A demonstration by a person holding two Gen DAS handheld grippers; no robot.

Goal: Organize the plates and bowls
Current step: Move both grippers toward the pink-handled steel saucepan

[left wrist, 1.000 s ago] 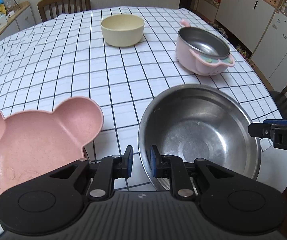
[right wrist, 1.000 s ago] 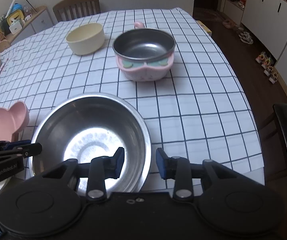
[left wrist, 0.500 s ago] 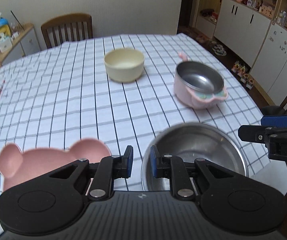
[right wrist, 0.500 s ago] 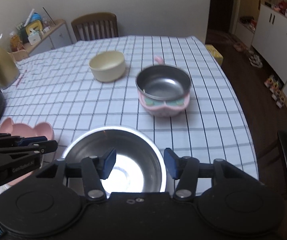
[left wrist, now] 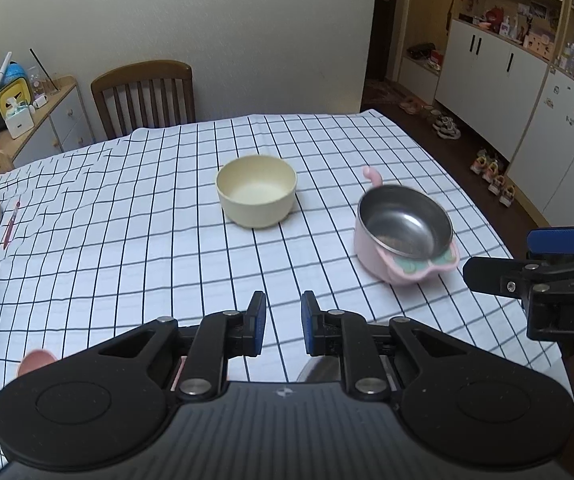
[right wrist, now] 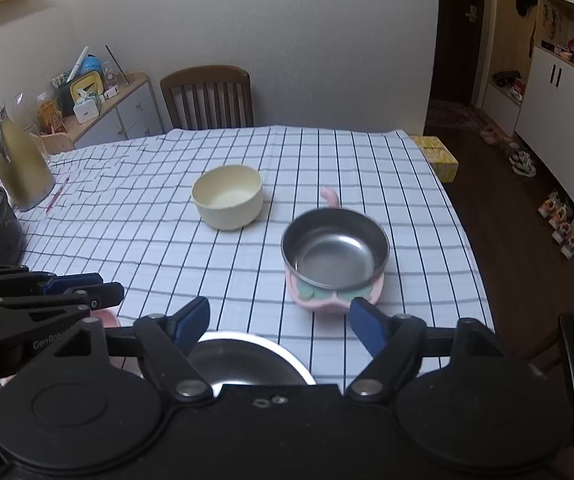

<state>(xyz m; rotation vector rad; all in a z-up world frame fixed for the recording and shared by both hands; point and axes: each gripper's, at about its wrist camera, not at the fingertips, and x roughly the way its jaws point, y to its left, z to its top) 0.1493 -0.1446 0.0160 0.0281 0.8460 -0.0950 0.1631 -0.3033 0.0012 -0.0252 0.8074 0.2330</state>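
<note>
steel mixing bowl [right wrist: 247, 360] sits at the bottom edge of the right wrist view, under the right claw [right wrist: 279, 322] — its jaws have just been opening and stand wide with nothing between them. left claw [left wrist: 281, 322] is nearly closed, a narrow gap, gripping nothing. further up the desk [left wrist: 127, 240], the pink-cased steel bowl [right wrist: 335, 258] lies just ahead of the right claw, the nearer hand for it — cream bowl [left wrist: 255, 190] beyond, upper centre.

tablecloth [right wrist: 167, 248]: checked cloth, matt | cream bowl [right wrist: 227, 196]: matt plastic | pan at 3 o'clock of it [right wrist: 335, 256]: glossy metal inside, pink plastic shell | big bowl [right wrist: 247, 360]: shiny steel | chair [right wrist: 207, 96]: wood
</note>
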